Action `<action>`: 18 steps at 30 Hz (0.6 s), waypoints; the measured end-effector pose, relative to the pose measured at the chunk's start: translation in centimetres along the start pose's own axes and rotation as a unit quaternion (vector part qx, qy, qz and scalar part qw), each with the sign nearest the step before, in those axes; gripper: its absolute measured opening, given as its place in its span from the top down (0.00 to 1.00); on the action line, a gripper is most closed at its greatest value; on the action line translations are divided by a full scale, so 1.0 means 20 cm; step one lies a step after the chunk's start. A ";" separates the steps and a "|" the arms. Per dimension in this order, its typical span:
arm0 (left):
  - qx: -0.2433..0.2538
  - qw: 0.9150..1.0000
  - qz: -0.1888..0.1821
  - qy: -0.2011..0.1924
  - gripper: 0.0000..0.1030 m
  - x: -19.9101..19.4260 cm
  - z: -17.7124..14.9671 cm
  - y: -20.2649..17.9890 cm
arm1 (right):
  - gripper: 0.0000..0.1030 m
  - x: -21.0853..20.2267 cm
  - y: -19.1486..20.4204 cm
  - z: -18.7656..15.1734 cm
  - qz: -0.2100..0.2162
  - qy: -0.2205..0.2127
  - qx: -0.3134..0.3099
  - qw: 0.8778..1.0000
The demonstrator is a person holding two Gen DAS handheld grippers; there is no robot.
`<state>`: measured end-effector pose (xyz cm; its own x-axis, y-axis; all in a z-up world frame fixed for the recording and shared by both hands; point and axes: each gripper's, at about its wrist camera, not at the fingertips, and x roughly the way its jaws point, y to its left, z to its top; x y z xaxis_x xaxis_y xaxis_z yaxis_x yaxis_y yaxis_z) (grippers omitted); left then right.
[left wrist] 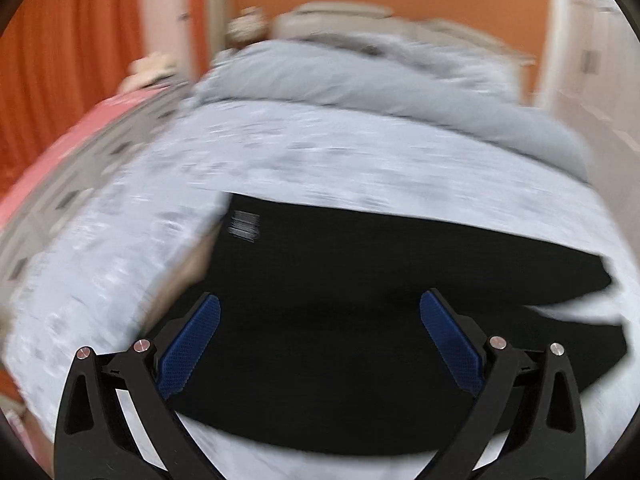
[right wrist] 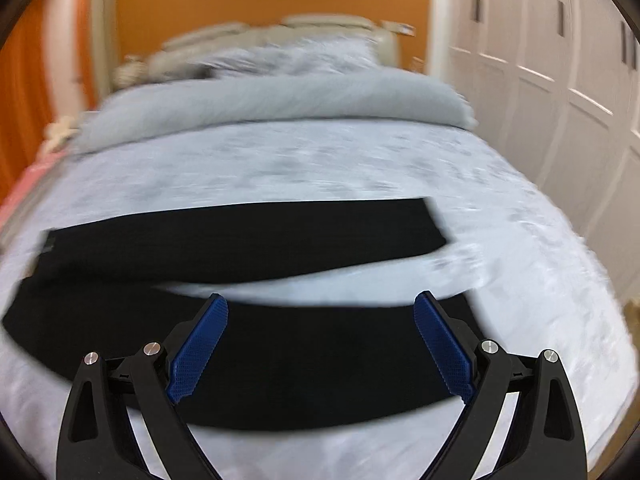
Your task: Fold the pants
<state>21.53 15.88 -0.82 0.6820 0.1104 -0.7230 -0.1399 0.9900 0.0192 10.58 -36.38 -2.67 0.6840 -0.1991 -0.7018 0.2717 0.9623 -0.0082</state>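
Note:
Black pants (left wrist: 360,300) lie flat on a bed with a pale grey patterned cover (left wrist: 280,152). In the left wrist view the waist end with a small white label (left wrist: 244,226) is at the left. My left gripper (left wrist: 320,300) is open above the waist part, holding nothing. In the right wrist view the two legs (right wrist: 248,236) spread apart toward the right, with a strip of bed cover between them. My right gripper (right wrist: 322,300) is open above the near leg (right wrist: 320,360), holding nothing. Both views are blurred by motion.
A rolled grey duvet (right wrist: 280,96) lies across the bed beyond the pants, with a headboard (right wrist: 320,24) behind. White wardrobe doors (right wrist: 560,80) stand at the right. Orange curtains (left wrist: 72,60) and a pink surface (left wrist: 60,148) are at the left.

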 end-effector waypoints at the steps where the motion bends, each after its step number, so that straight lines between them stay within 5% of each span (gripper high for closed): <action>1: -0.008 1.000 0.020 0.009 0.05 0.13 0.09 0.07 | 0.10 0.15 -0.12 0.07 -0.009 0.018 0.010 1.000; 4: -0.044 0.996 0.066 0.036 0.05 0.47 0.28 0.26 | 0.10 0.45 -0.36 0.21 -0.030 0.038 0.045 0.998; 8: -0.112 0.985 0.070 0.112 0.05 0.93 0.40 0.46 | 0.10 0.85 -0.59 0.37 -0.024 0.071 0.099 0.992; 11: -0.149 0.978 0.067 0.132 0.05 1.15 0.40 0.51 | 0.10 1.09 -0.64 0.44 -0.032 0.097 0.106 0.989; 15: -0.153 0.972 0.044 0.170 0.04 1.37 0.38 0.46 | 0.11 1.32 -0.63 0.47 -0.040 0.129 0.102 0.985; 17: -0.127 0.978 0.062 0.155 0.15 1.40 0.39 0.41 | 0.28 1.38 -0.60 0.47 -0.042 0.127 0.092 0.987; 18: -0.115 0.979 0.068 0.151 0.33 1.40 0.39 0.39 | 0.54 1.38 -0.57 0.46 -0.027 0.121 0.086 0.989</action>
<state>45.20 27.31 -15.48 0.4065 0.1744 -0.8969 -0.3965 0.9181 -0.0012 32.66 -54.63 -15.35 0.4895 -0.1785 -0.8535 0.4286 0.9017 0.0572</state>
